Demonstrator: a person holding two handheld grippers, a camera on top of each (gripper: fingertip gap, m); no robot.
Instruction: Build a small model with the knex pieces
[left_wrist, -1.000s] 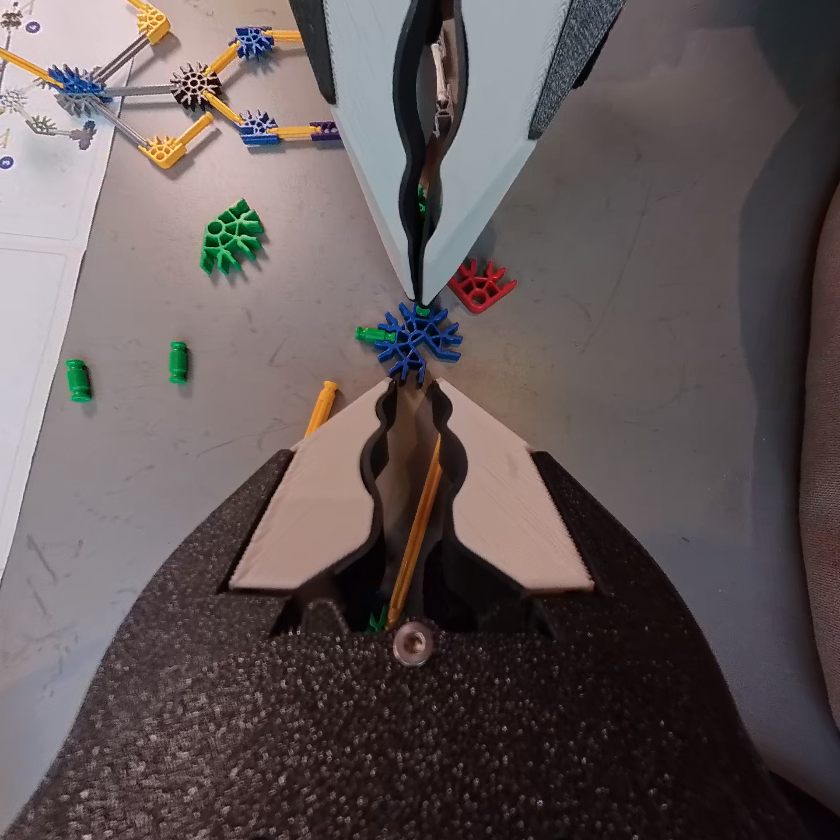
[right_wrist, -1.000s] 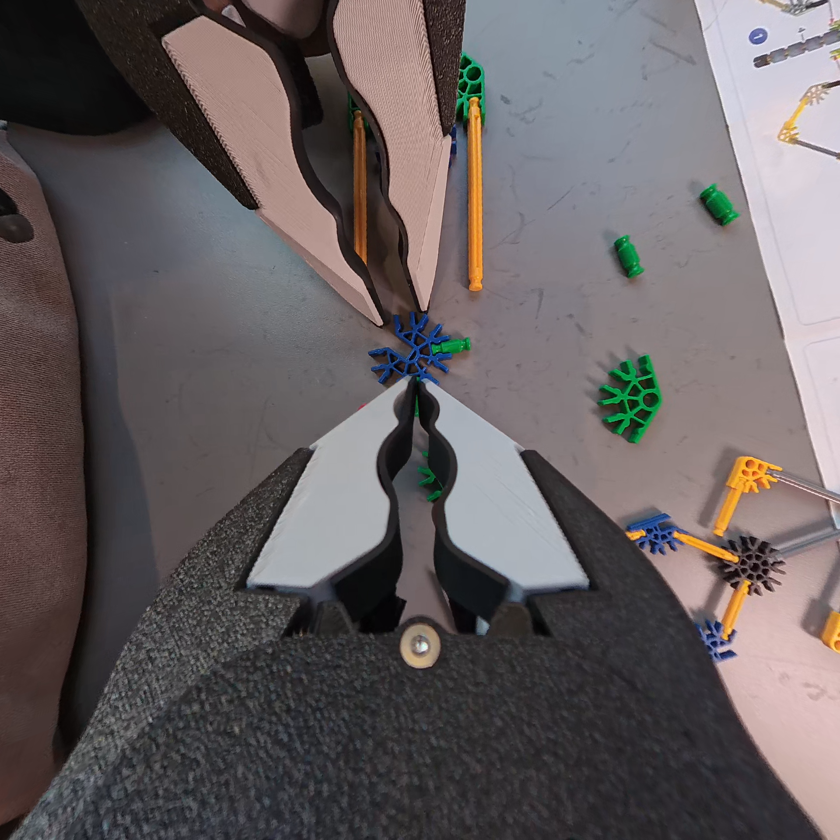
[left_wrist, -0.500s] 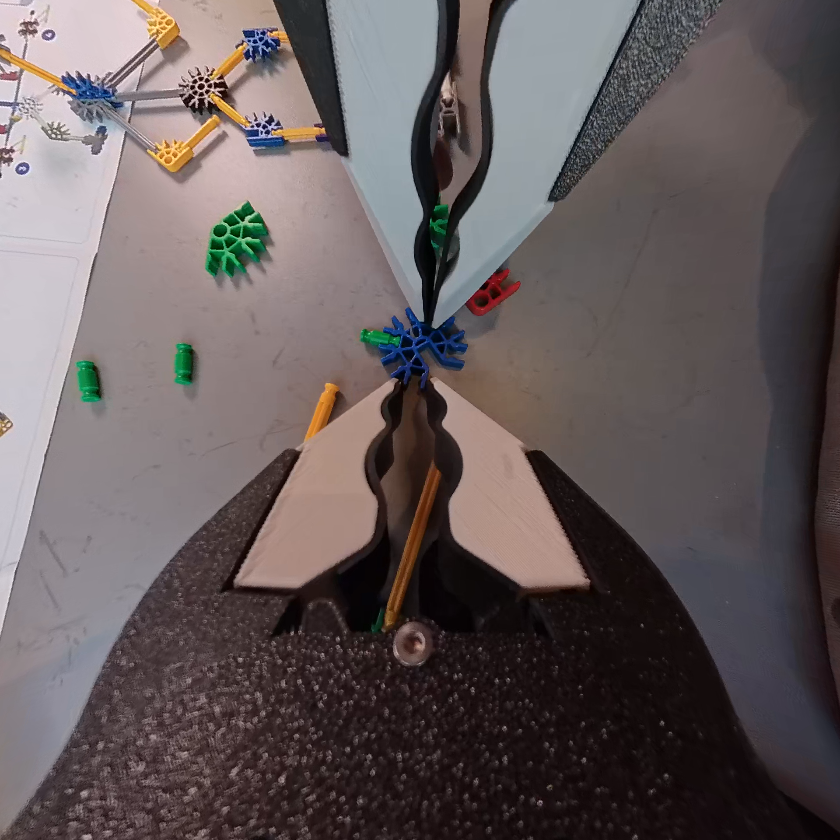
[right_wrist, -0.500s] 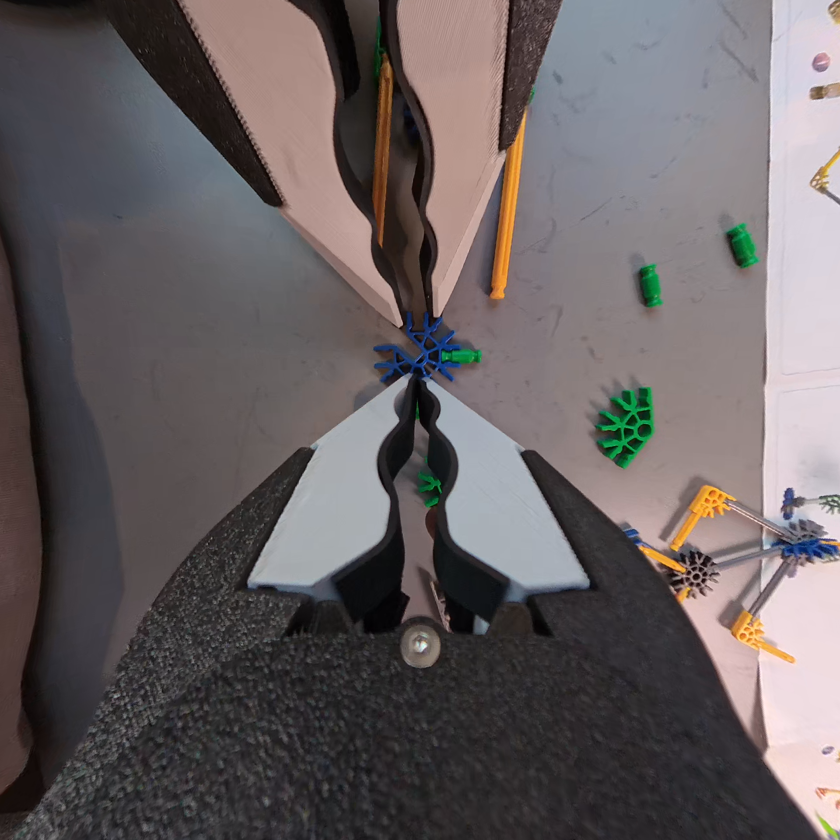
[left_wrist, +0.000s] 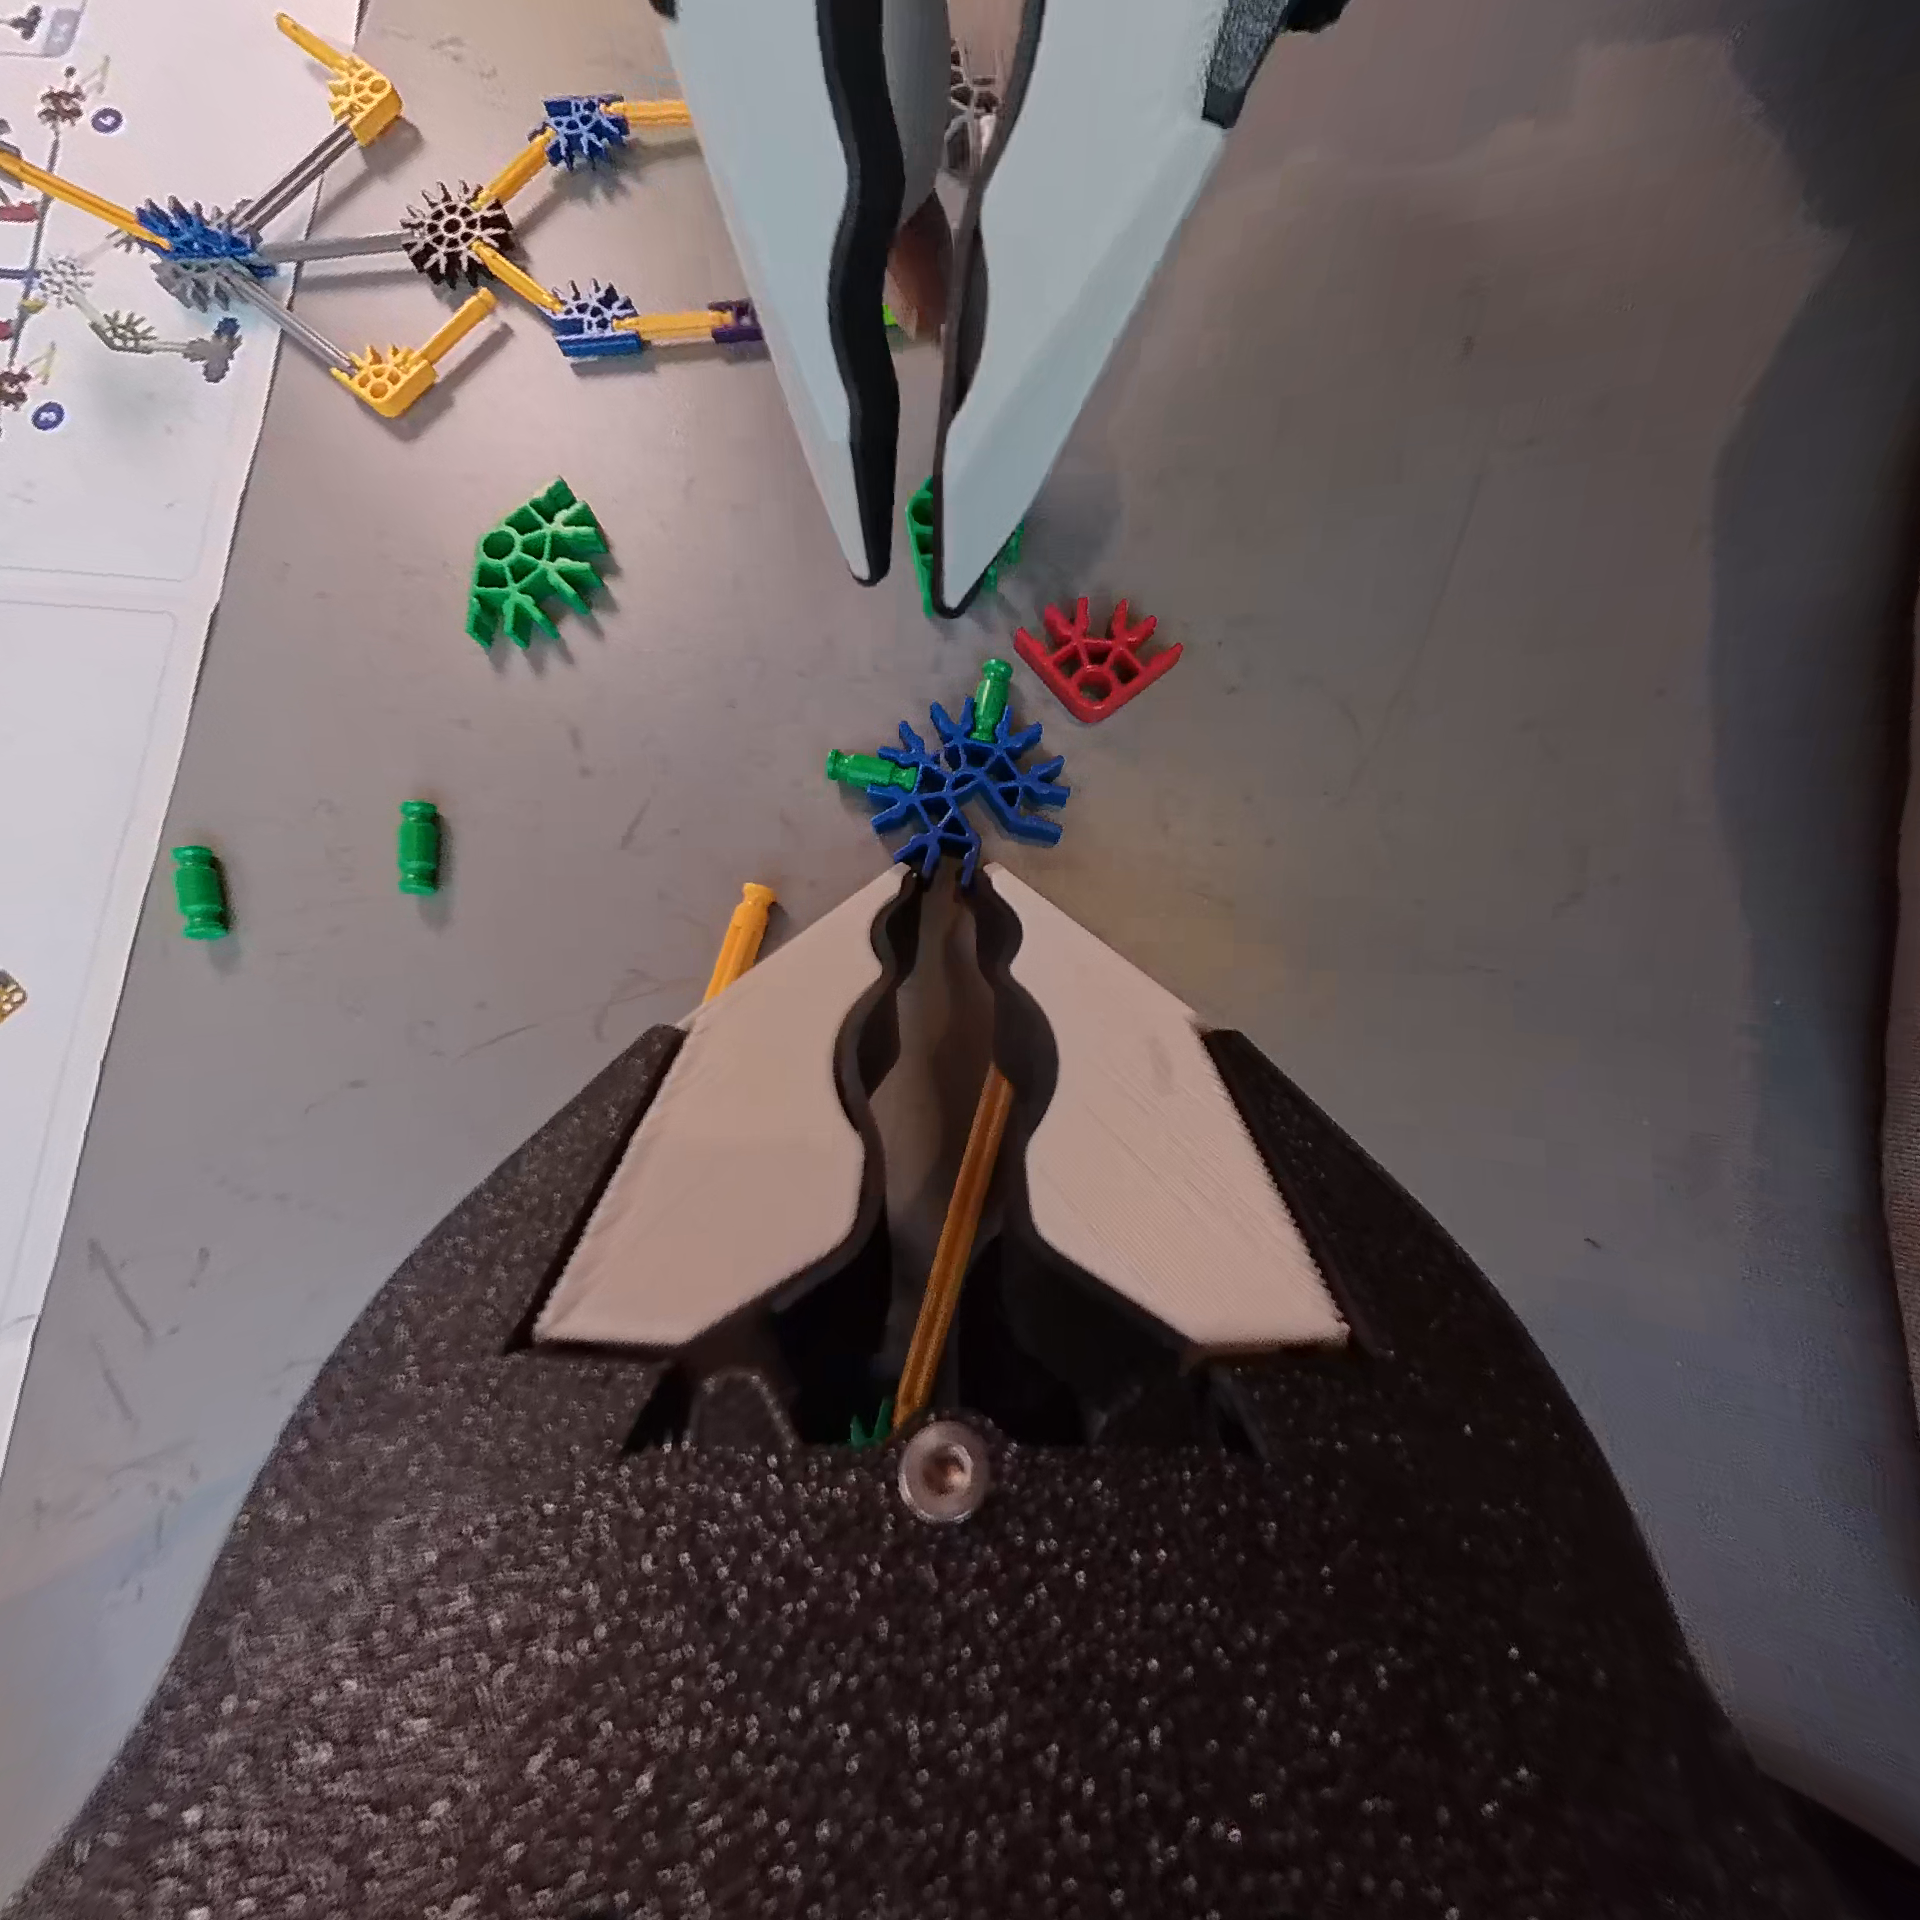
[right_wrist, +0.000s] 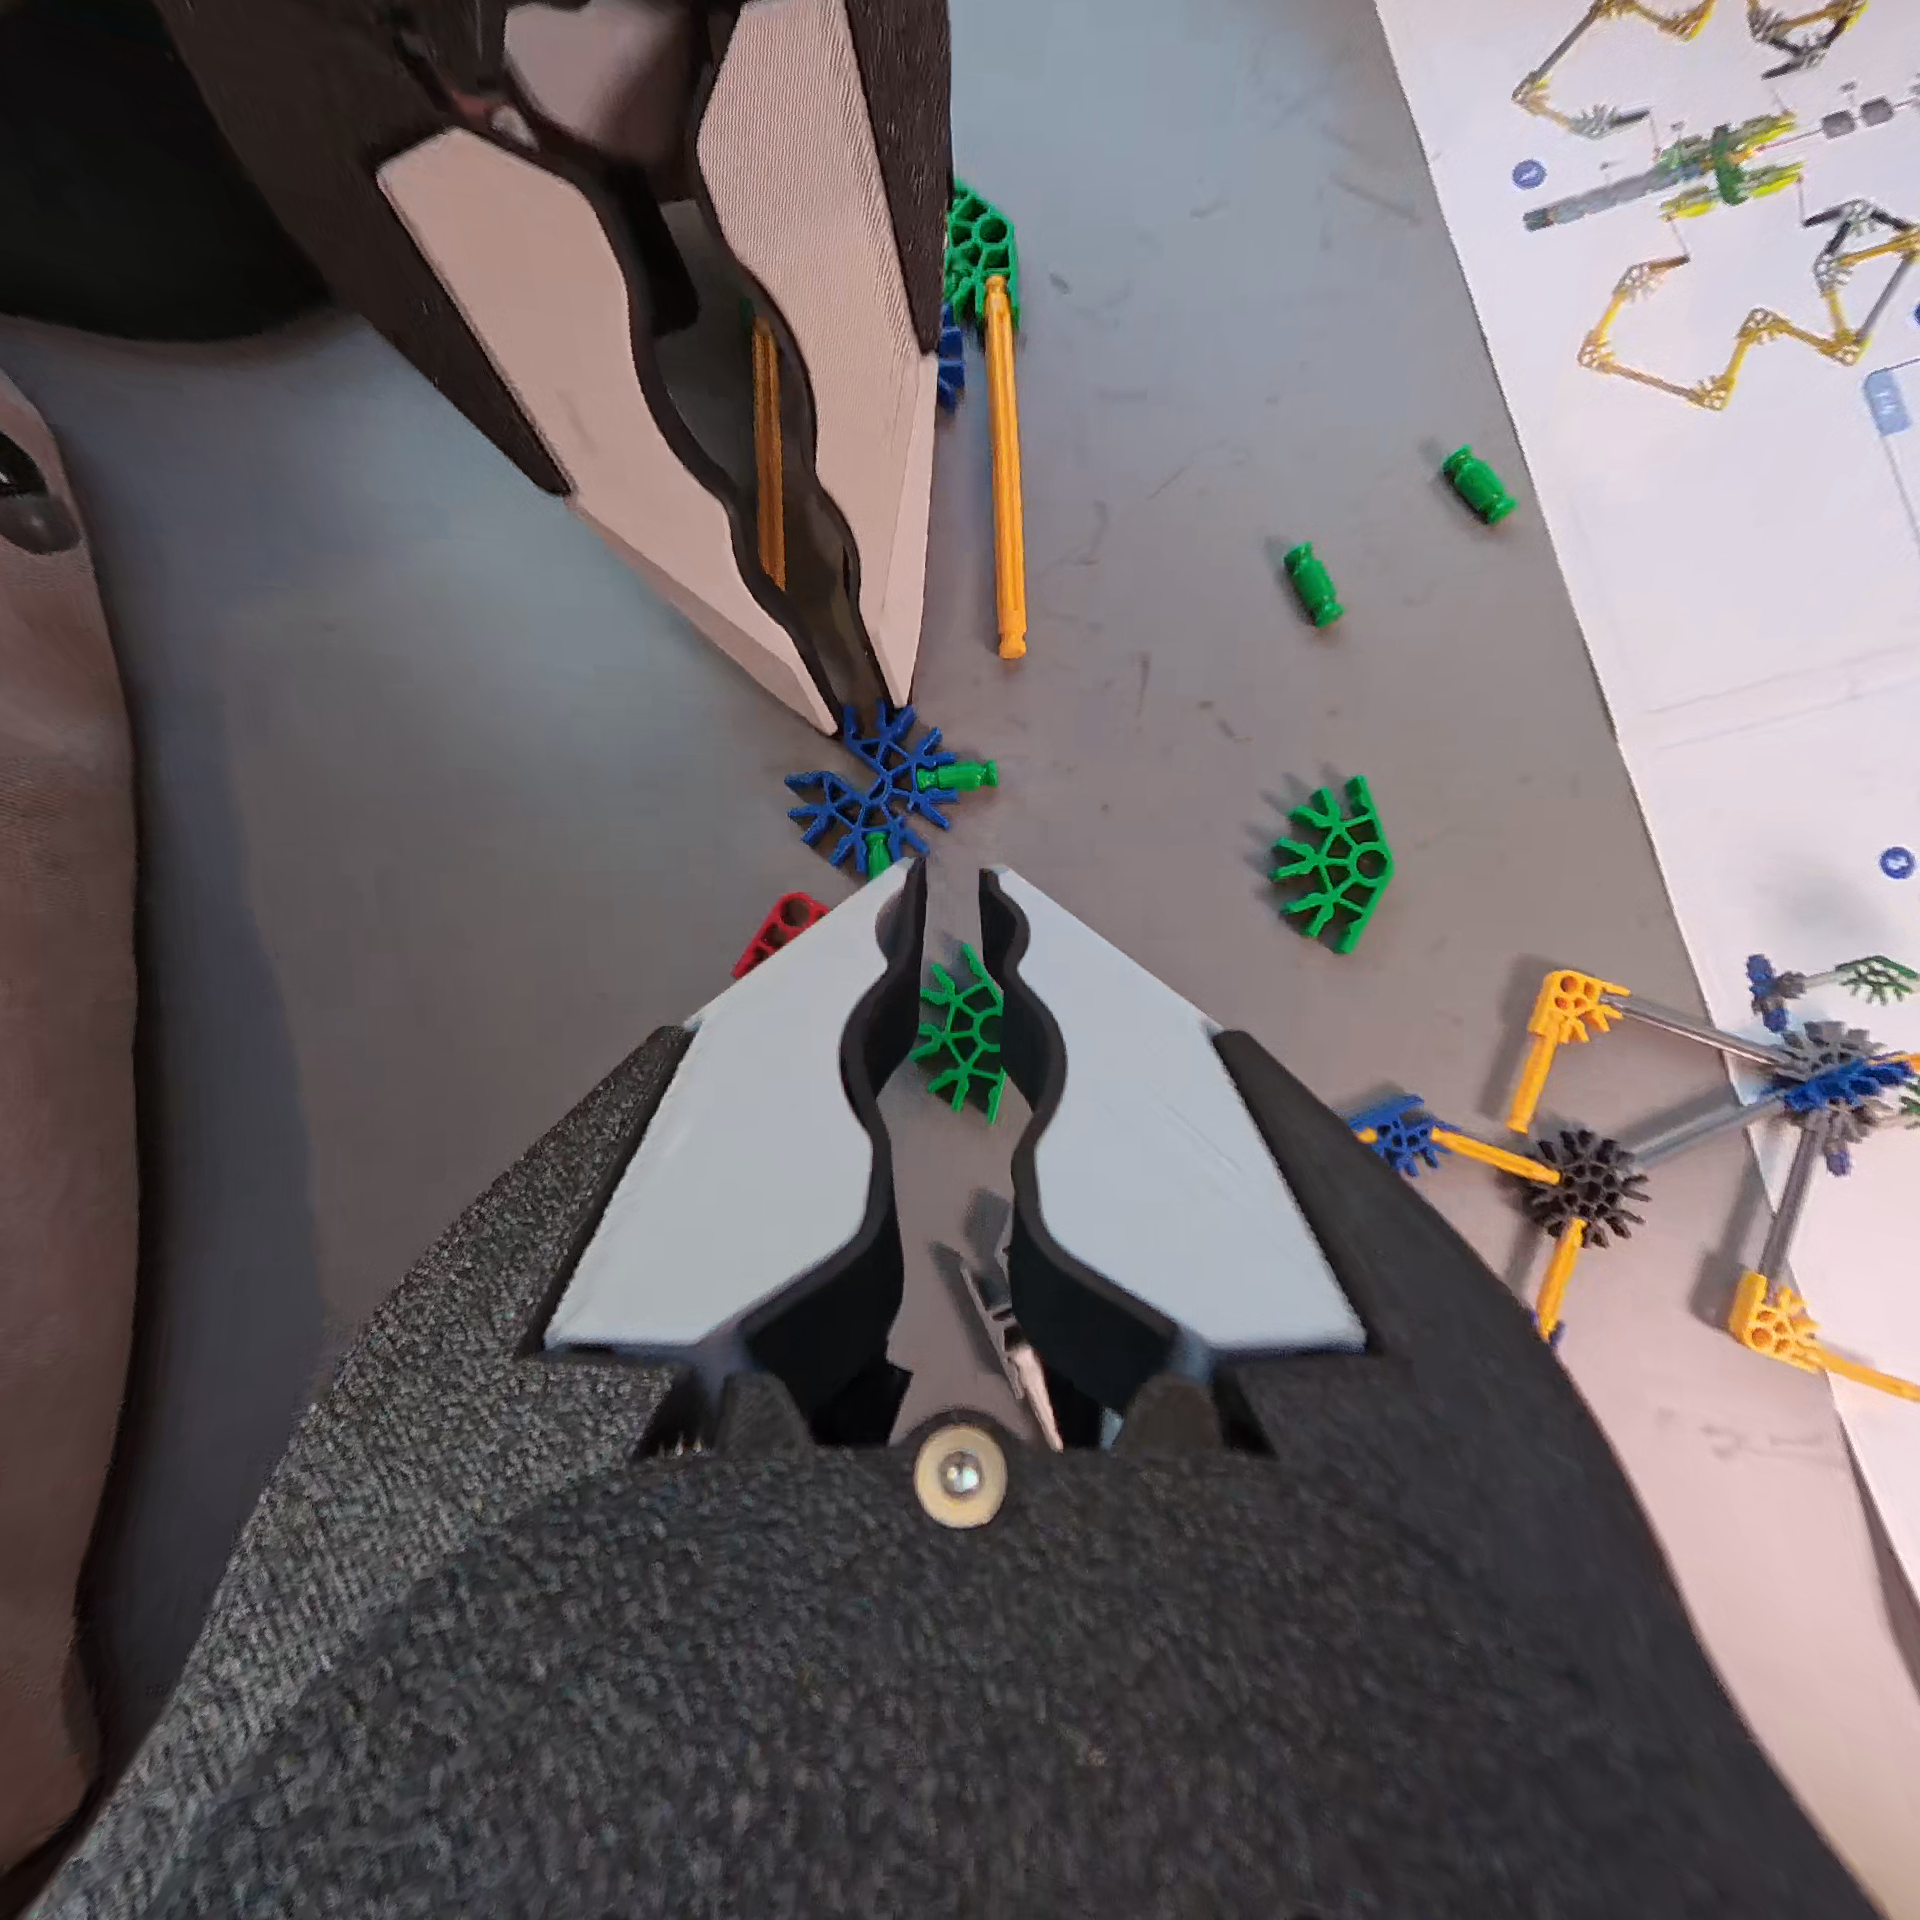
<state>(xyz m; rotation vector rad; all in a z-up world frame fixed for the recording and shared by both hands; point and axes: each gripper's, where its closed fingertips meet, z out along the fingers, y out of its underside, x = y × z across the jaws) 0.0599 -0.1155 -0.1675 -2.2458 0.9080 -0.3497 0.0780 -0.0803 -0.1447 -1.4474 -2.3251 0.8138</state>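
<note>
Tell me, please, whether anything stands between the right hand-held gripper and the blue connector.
Nothing separate does. The right hand-held gripper, jaws slightly apart, faces the blue connector directly; only the green rod plugged into that connector points toward it.

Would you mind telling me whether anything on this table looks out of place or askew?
Nothing looks damaged or spilled. The left tool is shut on the blue connector, which carries two green rods at different angles. The right tool stands slightly open, empty, over a loose green connector. Other pieces, like the red connector, simply lie scattered.
</note>
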